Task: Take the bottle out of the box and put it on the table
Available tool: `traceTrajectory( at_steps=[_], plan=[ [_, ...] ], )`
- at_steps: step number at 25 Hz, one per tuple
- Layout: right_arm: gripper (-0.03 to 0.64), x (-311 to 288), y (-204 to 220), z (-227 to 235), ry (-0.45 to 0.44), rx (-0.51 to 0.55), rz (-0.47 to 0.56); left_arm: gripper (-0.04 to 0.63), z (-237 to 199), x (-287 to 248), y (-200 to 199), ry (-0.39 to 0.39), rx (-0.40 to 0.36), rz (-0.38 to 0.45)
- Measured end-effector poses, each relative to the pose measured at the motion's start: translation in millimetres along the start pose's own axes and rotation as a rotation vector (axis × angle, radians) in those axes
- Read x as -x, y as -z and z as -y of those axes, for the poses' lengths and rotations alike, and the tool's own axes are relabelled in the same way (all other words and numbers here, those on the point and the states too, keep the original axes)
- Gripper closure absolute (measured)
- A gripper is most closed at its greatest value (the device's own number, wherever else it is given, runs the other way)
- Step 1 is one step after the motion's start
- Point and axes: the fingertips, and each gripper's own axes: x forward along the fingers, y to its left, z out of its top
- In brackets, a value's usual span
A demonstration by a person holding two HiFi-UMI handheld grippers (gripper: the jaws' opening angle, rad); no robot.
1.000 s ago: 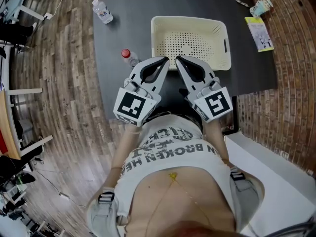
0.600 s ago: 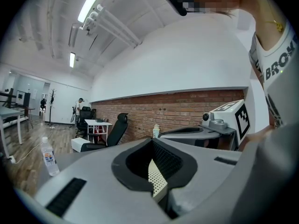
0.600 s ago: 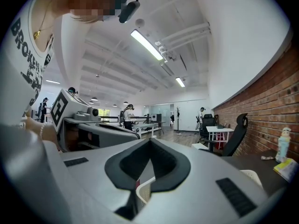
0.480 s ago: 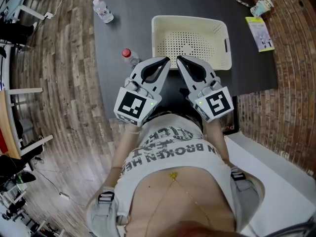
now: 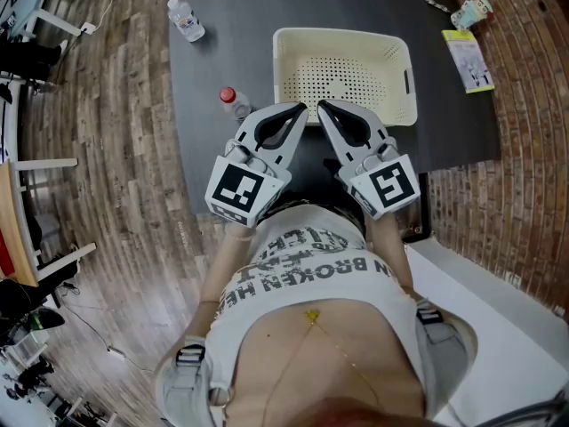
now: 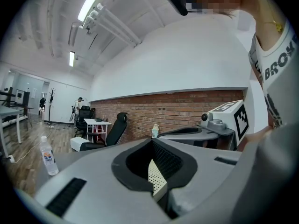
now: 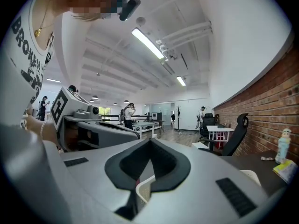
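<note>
Yellow-green booklet [image 5: 466,60] near small pale container [image 5: 469,12]; wooden floor [image 5: 116,149]

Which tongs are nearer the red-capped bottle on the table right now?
Left. The left tongs sit just right of the red-capped bottle in the head view; the right tongs lie further right, beyond the left ones, both by the basket's near rim.

white t-shirt [image 5: 307,274], dark block lettering across chest. thin gold chain, small pendant [image 5: 310,317] at neck. grey shoulder straps [image 5: 191,356] with buckles, one each side. left gripper [image 5: 300,108] and right gripper [image 5: 322,106]: light grey wedge-shaped shells, black padded lining along inner edges of jaws, black ribbed slots on top faces. white cube [image 5: 238,190] with black square markers at rear of each gripper. small silver lens housing [image 6: 211,120] just ahead of cube.
</note>
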Motion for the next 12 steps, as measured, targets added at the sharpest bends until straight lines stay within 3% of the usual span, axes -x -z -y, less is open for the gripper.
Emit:
traceTrajectory(
  at_steps=[12],
  plan=[
    [0.609, 0.5, 1.7, 0.7, 0.000, 0.002, -0.008, 0.589, 0.3, -0.6, 0.8, 0.001, 0.002, 0.000]
  ],
)
